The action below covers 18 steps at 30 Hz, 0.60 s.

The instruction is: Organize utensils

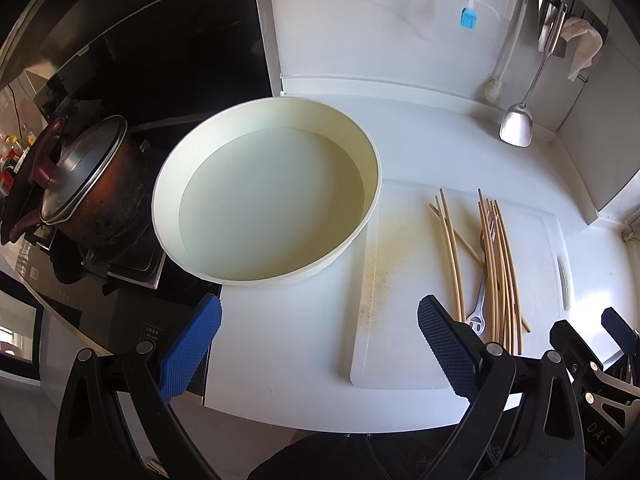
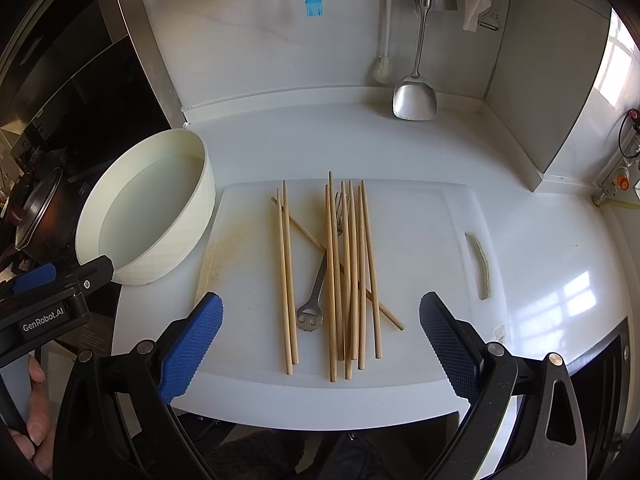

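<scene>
In the left wrist view, the left claw (image 1: 320, 344) hangs over the white worktop (image 1: 280, 340) at the bottom of the frame, its blue pads wide apart and holding nothing. A round cream bowl (image 1: 360, 236) fills the centre, touching the left edge of a white cutting board (image 1: 408, 264). On the board, right of centre, lie wooden chopsticks (image 1: 502, 272) with a metal fork (image 1: 480, 304) among them. A dark pot (image 1: 100, 196) with a lid sits at the left. At the upper right a blue brush (image 1: 468, 16) and a metal spatula (image 1: 517, 122) hang on the wall.

In the right wrist view, the right claw (image 2: 320, 344) is at the bottom centre, pads well apart and empty, just short of the near ends of the chopsticks (image 2: 352, 272). They lie mostly lengthwise on the cutting board (image 2: 432, 248) at mid-frame, one crossing diagonally under the rest, the fork (image 2: 316, 288) between two groups. The bowl (image 2: 184, 236) stands at the left, against the board. The left claw's body shows at the lower left edge, with a hand (image 2: 36, 420) below it.
</scene>
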Each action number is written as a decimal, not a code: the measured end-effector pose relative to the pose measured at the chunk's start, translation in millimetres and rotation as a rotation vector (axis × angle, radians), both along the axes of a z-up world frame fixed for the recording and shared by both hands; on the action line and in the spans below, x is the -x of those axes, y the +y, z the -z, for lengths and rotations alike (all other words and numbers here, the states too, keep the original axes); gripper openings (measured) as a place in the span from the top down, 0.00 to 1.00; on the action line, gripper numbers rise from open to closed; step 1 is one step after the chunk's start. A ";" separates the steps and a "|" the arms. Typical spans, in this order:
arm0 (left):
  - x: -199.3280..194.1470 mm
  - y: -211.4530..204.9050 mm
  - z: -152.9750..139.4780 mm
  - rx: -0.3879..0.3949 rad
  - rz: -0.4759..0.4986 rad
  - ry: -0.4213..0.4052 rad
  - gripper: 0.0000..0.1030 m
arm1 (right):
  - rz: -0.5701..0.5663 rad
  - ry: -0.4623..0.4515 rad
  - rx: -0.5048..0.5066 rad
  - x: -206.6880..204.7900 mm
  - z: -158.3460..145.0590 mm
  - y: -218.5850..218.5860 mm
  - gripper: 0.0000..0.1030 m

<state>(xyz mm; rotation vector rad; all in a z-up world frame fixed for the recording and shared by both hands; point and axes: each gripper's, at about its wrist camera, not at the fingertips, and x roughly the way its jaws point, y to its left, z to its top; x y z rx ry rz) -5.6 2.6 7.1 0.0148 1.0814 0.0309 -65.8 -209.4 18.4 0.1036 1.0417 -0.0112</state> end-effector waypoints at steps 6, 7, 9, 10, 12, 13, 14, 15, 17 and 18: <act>-0.4 2.1 -0.1 0.001 -0.004 -0.002 0.06 | 0.002 0.000 -0.001 -0.2 -0.5 0.3 0.09; -0.8 2.6 -0.1 0.001 -0.003 -0.003 0.06 | 0.001 0.001 -0.001 -0.3 -0.6 0.3 0.09; -0.5 2.1 -0.1 0.001 -0.003 -0.002 0.06 | -0.001 0.000 -0.001 -0.2 -0.9 0.5 0.09; -0.6 2.3 -0.1 0.000 -0.003 -0.002 0.06 | 0.000 0.000 0.000 -0.3 -0.9 0.2 0.09; -0.4 2.0 -0.1 0.001 -0.003 -0.003 0.06 | 0.000 0.000 0.000 -0.7 -0.9 0.7 0.09; -0.7 3.1 -0.4 0.001 -0.004 -0.004 0.06 | 0.000 0.000 -0.001 -0.8 -0.8 0.7 0.08; -0.4 4.5 -0.7 0.001 -0.004 -0.005 0.06 | 0.000 0.001 -0.001 -0.6 -0.9 0.8 0.08; -0.4 5.5 -0.7 0.002 -0.005 -0.005 0.06 | 0.000 0.002 -0.001 -0.5 -1.0 1.1 0.08; -0.7 7.4 -0.7 0.003 -0.006 -0.005 0.06 | 0.000 0.002 -0.001 -0.9 -1.7 2.3 0.09; -0.4 7.9 -0.7 0.003 -0.006 -0.005 0.06 | 0.000 0.002 -0.001 -0.9 -1.8 2.4 0.09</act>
